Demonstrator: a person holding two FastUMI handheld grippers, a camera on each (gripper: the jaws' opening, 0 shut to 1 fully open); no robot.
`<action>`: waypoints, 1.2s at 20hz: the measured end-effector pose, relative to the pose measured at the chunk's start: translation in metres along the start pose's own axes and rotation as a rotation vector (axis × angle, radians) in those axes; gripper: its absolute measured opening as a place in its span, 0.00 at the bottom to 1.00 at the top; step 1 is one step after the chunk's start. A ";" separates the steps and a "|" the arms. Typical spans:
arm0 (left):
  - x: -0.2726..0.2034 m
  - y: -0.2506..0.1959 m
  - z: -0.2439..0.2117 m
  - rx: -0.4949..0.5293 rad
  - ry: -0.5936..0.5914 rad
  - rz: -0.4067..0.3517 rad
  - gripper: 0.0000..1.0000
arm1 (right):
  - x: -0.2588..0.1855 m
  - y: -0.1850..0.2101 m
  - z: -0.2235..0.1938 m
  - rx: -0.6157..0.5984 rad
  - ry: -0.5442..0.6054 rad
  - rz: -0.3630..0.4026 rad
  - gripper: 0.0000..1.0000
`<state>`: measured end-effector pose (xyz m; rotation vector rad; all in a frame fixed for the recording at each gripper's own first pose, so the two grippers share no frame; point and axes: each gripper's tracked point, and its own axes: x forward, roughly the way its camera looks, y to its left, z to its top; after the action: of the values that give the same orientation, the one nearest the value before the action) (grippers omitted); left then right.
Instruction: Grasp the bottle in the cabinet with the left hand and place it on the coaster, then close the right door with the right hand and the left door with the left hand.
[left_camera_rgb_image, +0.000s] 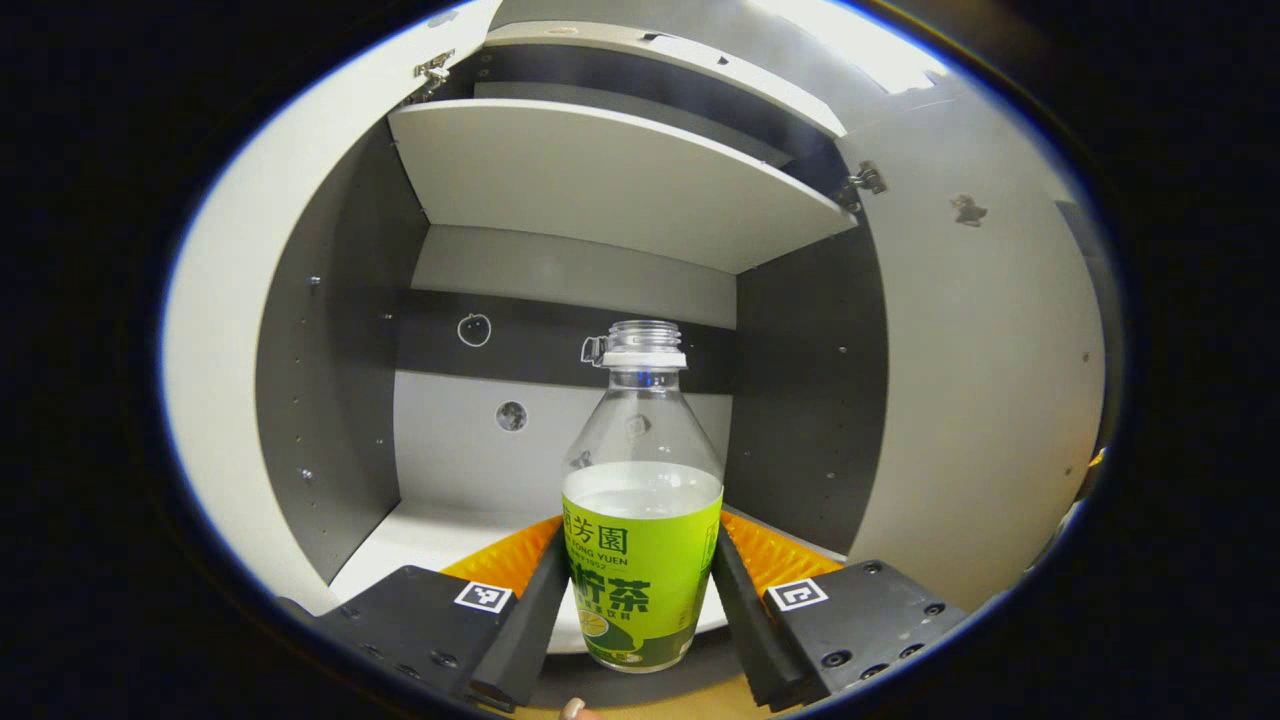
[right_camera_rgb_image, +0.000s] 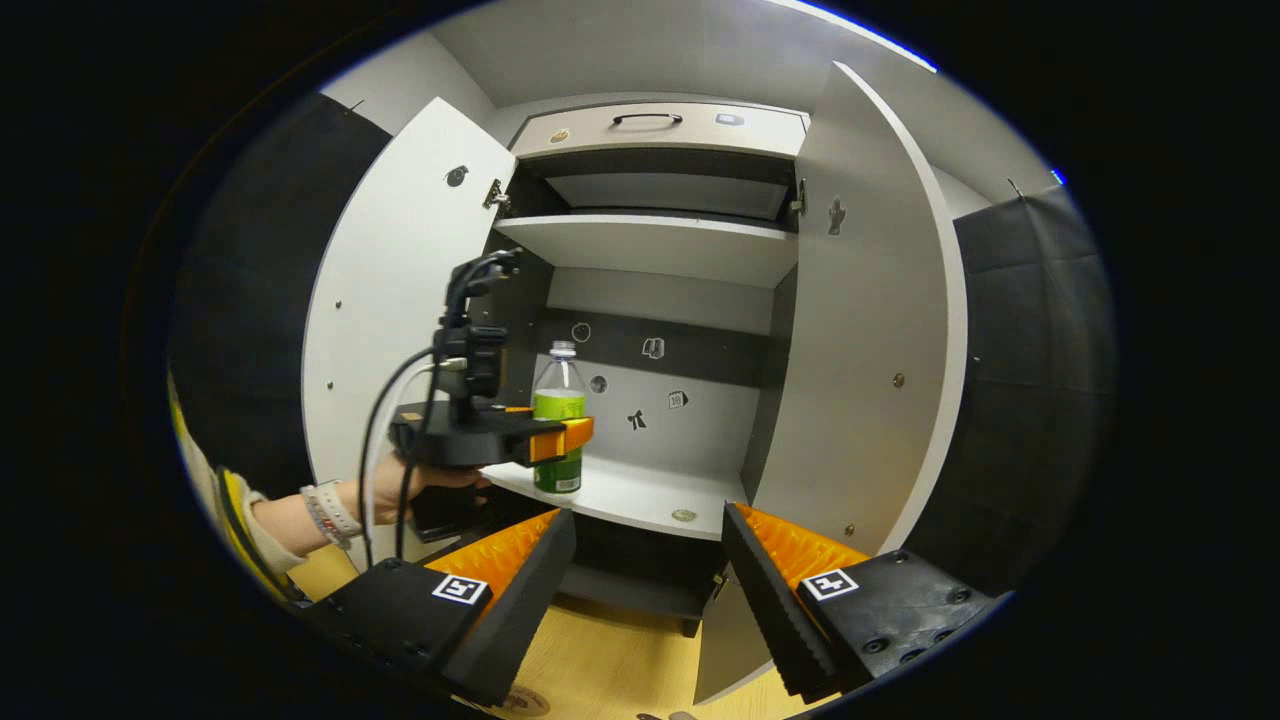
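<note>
A clear bottle (left_camera_rgb_image: 640, 450) with a green label and no cap stands upright at the front edge of the cabinet's lower shelf (left_camera_rgb_image: 420, 540). My left gripper (left_camera_rgb_image: 640, 545) is shut on it, both fingers pressing the label's sides. In the right gripper view the same bottle (right_camera_rgb_image: 558, 385) sits in the left gripper (right_camera_rgb_image: 560, 436), which a hand (right_camera_rgb_image: 400, 490) holds. My right gripper (right_camera_rgb_image: 648, 520) hangs open and holds nothing, in front of the cabinet and below the shelf (right_camera_rgb_image: 640, 500). Both doors stand wide open: the left door (right_camera_rgb_image: 400, 290) and the right door (right_camera_rgb_image: 860, 350).
An upper shelf (right_camera_rgb_image: 650, 245) and a drawer with a handle (right_camera_rgb_image: 645, 120) lie above the bottle. A small round object (right_camera_rgb_image: 684, 515) rests on the lower shelf's front. A wooden surface (right_camera_rgb_image: 620, 660) lies below, with a round patterned disc (right_camera_rgb_image: 525, 700) at its near edge.
</note>
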<state>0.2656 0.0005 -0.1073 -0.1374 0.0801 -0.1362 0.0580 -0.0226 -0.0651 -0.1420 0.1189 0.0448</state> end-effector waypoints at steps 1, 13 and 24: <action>-0.015 -0.003 -0.003 0.008 -0.005 -0.006 0.78 | -0.003 -0.002 -0.002 -0.001 0.005 -0.014 0.98; -0.163 -0.074 -0.122 0.034 0.012 -0.134 0.78 | -0.021 0.014 -0.044 -0.023 0.060 -0.012 0.98; -0.223 -0.140 -0.265 0.026 0.070 -0.219 0.78 | -0.020 0.041 -0.121 0.022 0.174 0.028 0.98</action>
<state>0.0032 -0.1399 -0.3339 -0.1154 0.1330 -0.3603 0.0217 -0.0006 -0.1869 -0.1219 0.2949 0.0587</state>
